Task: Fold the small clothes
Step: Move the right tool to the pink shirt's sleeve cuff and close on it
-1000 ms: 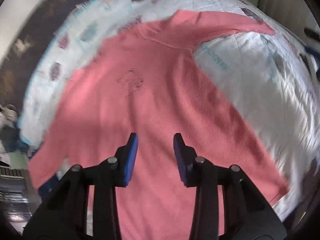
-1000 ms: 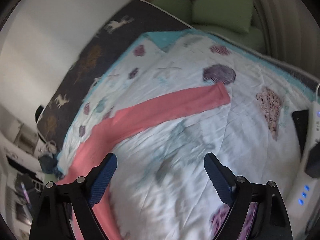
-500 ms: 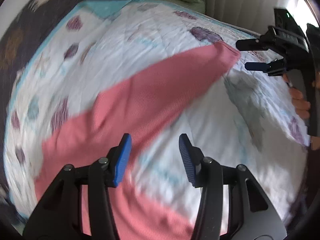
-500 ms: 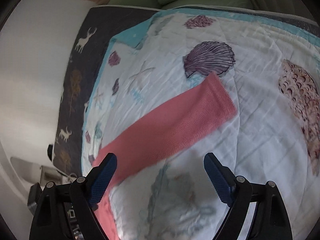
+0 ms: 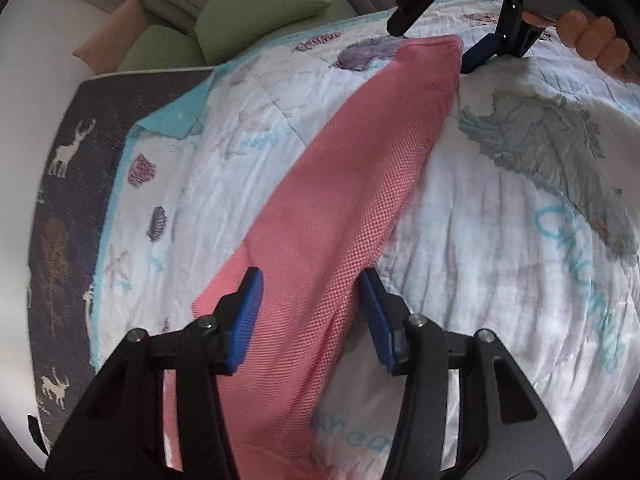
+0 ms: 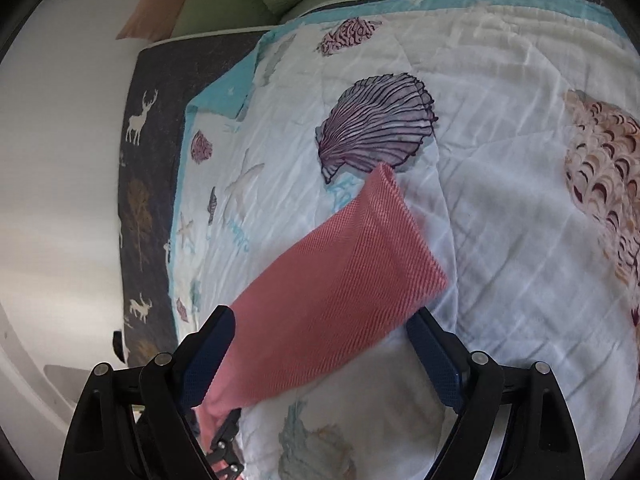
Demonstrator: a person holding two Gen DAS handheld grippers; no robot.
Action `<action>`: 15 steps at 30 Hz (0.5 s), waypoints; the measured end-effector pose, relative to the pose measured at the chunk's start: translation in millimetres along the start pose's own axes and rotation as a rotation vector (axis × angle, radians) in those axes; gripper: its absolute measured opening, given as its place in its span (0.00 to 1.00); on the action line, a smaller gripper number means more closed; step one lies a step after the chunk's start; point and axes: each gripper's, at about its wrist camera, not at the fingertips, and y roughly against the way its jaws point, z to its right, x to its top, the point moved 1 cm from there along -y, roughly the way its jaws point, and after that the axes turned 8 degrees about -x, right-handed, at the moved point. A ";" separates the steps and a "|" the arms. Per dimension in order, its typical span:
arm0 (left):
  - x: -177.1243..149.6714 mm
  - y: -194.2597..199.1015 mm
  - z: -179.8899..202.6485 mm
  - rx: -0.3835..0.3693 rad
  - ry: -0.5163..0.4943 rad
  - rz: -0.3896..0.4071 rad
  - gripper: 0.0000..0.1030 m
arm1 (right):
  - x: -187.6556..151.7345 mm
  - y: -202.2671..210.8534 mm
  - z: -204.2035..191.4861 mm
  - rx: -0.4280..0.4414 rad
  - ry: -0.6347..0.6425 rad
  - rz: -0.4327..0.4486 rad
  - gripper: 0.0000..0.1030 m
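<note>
At the far left, a dark navy bedcover printed with white deer [image 5: 60, 200] is running along the bed's edge, its lower part dissolving into the lens's dark rim. Beside it, a white quilted blanket with a turquoise border and seashell prints [image 5: 500, 260] is covering the bed; blue lettering on it is smeared and hard to read. Green cushions [image 5: 260, 8] are sitting beyond the bed's far end, partly cropped.

The coral-pink ribbed knit sleeve of the small garment [image 5: 352, 184] is lying flat across the blanket, stretching diagonally from the near left to its cuff at the far right. The rest of the garment is cut off below the frame, so its shape cannot be made out.

The left gripper [image 5: 312, 316] is hovering over the sleeve's near part with its blue-padded jaws standing apart, straddling the fabric and pressing on nothing.

Further right, the right gripper [image 6: 320, 354] is closing slightly around the cuff end; the sleeve lies between its wide-set pads, ungripped. In the left wrist view, its far jaw tip is hidden against the blanket, and fingers of the person's hand [image 5: 592, 36] are showing at the top edge.
</note>
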 end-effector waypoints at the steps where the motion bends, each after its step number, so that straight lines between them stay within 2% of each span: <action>1: -0.9 1.8 1.3 0.014 -0.016 0.008 0.51 | 1.7 -0.4 -0.9 0.000 0.000 0.001 0.85; 3: -4.4 3.0 5.6 0.015 -0.066 0.028 0.53 | 3.4 -1.2 -0.7 -0.002 -0.007 -0.003 0.83; 4: -8.5 4.1 8.6 -0.042 -0.100 0.032 0.54 | 3.3 -0.9 -0.2 0.000 -0.007 -0.003 0.83; 6: -11.5 3.1 6.2 -0.074 -0.125 0.062 0.56 | 2.4 -0.6 1.5 0.007 -0.013 -0.002 0.83; 9: -7.5 -2.3 -16.2 -0.170 -0.045 0.048 0.67 | 0.8 1.5 4.1 0.017 -0.021 0.004 0.83; 11: -6.4 -6.7 -28.8 -0.271 0.004 0.026 0.67 | 0.3 1.2 3.7 0.021 -0.021 0.009 0.83; 12: -7.0 -8.5 -31.2 -0.329 0.007 0.016 0.67 | 0.3 0.9 4.2 0.024 -0.022 0.010 0.83; 15: -7.1 -10.0 -30.8 -0.378 -0.030 0.025 0.66 | 1.5 -1.5 4.9 0.026 -0.021 0.010 0.83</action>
